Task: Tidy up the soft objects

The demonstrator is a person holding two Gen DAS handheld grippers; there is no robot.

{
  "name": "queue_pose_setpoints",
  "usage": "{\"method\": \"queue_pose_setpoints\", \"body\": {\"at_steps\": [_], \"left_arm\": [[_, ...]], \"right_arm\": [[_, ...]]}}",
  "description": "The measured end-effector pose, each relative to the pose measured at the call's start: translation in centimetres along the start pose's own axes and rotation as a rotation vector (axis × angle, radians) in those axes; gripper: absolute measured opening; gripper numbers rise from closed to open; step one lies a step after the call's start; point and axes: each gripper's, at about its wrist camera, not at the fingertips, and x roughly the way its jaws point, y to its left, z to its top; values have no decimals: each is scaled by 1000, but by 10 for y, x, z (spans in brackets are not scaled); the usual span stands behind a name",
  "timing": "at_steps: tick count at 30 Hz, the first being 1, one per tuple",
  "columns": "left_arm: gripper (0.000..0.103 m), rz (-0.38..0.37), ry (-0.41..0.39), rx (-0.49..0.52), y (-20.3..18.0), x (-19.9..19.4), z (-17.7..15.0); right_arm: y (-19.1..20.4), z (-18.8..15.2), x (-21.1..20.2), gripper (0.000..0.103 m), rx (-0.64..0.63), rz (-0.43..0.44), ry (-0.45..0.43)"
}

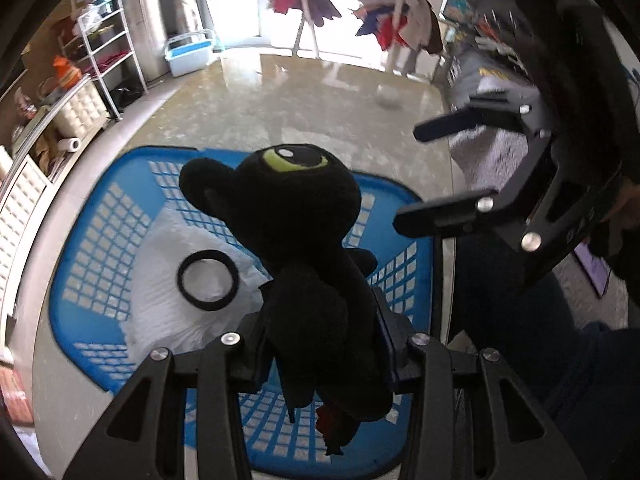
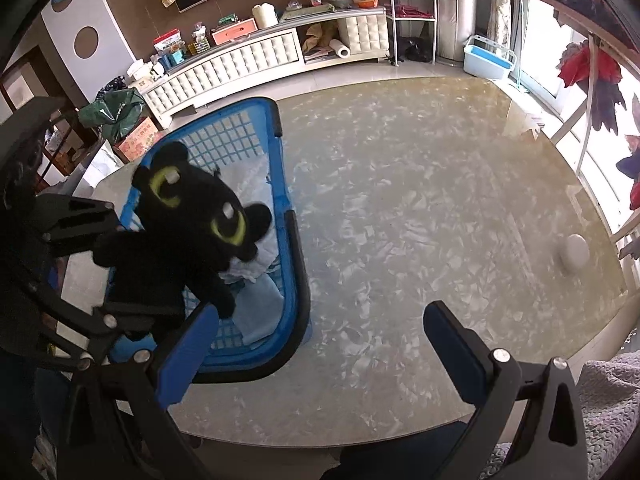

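My left gripper (image 1: 320,344) is shut on a black plush dragon (image 1: 304,248) with green eyes and holds it above a blue plastic basket (image 1: 100,240). The basket holds white cloth (image 1: 168,304) and a black hair band (image 1: 208,280). In the right wrist view the plush (image 2: 188,232) hangs over the basket (image 2: 296,272) at the left, with the left gripper (image 2: 120,312) below it. My right gripper (image 2: 320,340) is open and empty over the marble table (image 2: 420,220); it also shows in the left wrist view (image 1: 412,176) at the right.
A small white round object (image 2: 574,254) lies near the table's far right edge. A grey fuzzy towel (image 1: 492,152) lies at the right of the table; it also shows in the right wrist view (image 2: 608,400). A white cabinet (image 2: 260,60) and a drying rack with clothes (image 1: 360,0) stand beyond.
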Motion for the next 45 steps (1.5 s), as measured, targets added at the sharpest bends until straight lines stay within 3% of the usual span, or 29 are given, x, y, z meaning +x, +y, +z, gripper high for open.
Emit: {"method": "queue_pose_setpoints", "body": {"at_steps": [13,16,20,24,27,31,37,41,45], "left_arm": [[43,-58,77,27,0,29,-5],[52,-64,77,12,2,29,-6],[54,-38,73,-7,3,27,-7],[78,-39,55,-13,1,20,-8],[81,16,35,-23,2,12,-7],[82,16,-6,-57,5,-4,-7],[88,88,-72,-75,-4,-36,-10],[88,210,-156,-151,-9,-55,-20],[90,269,-210,-231,-9,-73,-35]], "right_arm": [[-4,-3,7,103,24,-4,38],[-3,-3,6,103,25,-2,39],[-4,-4,4,103,24,1,38],[-3,-5,2,103,24,1,31],[-1,-6,0,103,24,-1,28],[2,-6,-7,103,18,1,11],[12,-8,-15,103,6,12,-17],[24,-11,-27,103,-16,29,-56],[37,-14,-36,103,-45,27,-87]]}}
